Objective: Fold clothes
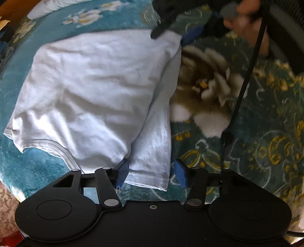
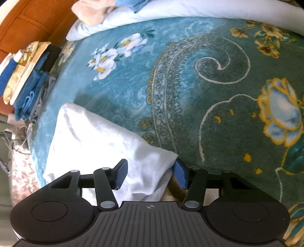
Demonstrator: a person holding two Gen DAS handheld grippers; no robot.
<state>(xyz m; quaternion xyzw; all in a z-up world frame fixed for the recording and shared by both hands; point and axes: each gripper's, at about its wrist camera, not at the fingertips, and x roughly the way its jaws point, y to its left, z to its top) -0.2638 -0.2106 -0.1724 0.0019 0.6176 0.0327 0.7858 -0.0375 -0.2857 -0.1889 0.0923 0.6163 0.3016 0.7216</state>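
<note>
A white T-shirt lies folded into a rough rectangle on the teal flowered blanket. My left gripper points down at its near right corner. The jaws stand apart with the hemmed corner between the blue pads, which do not pinch it. In the right wrist view my right gripper is open over another corner of the white T-shirt, the cloth lying between its pads. From the left wrist view, the right gripper appears blurred at the shirt's far right corner, held by a hand.
A stack of folded blue and patterned cloths sits at the blanket's left edge. White and pink bedding lies along the far side against an orange wall. A black cable hangs across the right of the left wrist view.
</note>
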